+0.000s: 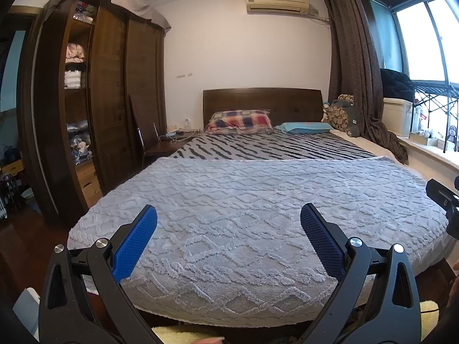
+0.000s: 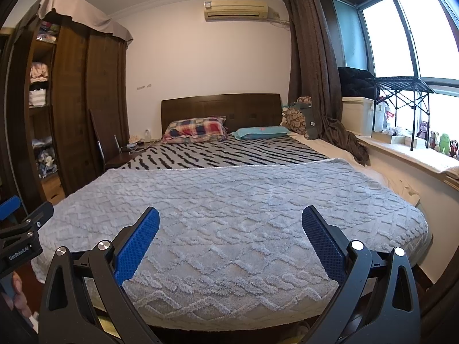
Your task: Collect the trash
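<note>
Room: bedroom seen from the foot of the bed [image 1: 229,229], both views facing the headboard [image 1: 262,100].
Left tool [image 1: 228,236]: jaws spread wide, nothing between the blue pads; held low over the near edge of the grey textured blanket [image 2: 229,215].
Right tool [image 2: 230,236]: likewise wide open and empty, level with the left tool, which shows at the left edge of the right wrist view.
Trash: no piece can be picked out in either view; the blanket and the striped sheet [image 1: 272,146] beyond it lie bare, a state that fits either trash already gathered or trash lying outside these views.
Near hazard: looped pile of the blanket could snag a pad if a tool dips while sweeping across.
Middle hazard: small items on the bedside stand [image 1: 172,140], left of the plaid pillow [image 1: 239,121], are too small to identify; belongings could be mistaken for trash.
Far hazard: toys on the windowsill [image 2: 441,140] at right could be knocked off by a wide swing.
Search hazard: floor beside the bed is largely hidden, so litter there may be missed.
</note>
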Demonstrator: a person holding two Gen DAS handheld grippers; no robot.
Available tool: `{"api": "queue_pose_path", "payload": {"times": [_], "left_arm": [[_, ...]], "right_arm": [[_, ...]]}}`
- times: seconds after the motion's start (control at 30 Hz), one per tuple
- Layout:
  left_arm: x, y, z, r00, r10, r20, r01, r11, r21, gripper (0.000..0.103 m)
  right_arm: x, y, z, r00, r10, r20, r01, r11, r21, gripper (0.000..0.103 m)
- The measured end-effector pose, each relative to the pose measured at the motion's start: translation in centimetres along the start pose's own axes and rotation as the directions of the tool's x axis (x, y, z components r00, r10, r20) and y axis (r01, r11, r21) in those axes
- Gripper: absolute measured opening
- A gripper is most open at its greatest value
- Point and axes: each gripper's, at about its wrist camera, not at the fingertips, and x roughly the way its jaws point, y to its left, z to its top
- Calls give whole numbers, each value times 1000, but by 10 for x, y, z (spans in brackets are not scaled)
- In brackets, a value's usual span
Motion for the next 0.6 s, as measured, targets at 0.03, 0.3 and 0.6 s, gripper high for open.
{"api": "queue_pose_path", "payload": {"times": [0.03,0.3,0.6], "left_arm": [[1,1,0,1000,-6,-7,6,1000,-7,95],[2,2,-2,1000,-20,5,21,1000,-17,95],[9,6,-1,999,-32,-26,30,999,-45,95]], "right_arm": [[0,0,0,1000,0,0,0,1000,1,100],[3,1,-1,1000,-2,-11,2,1000,0,100],[8,2,-3,1000,-6,-12,6,1000,-5,100]]}}
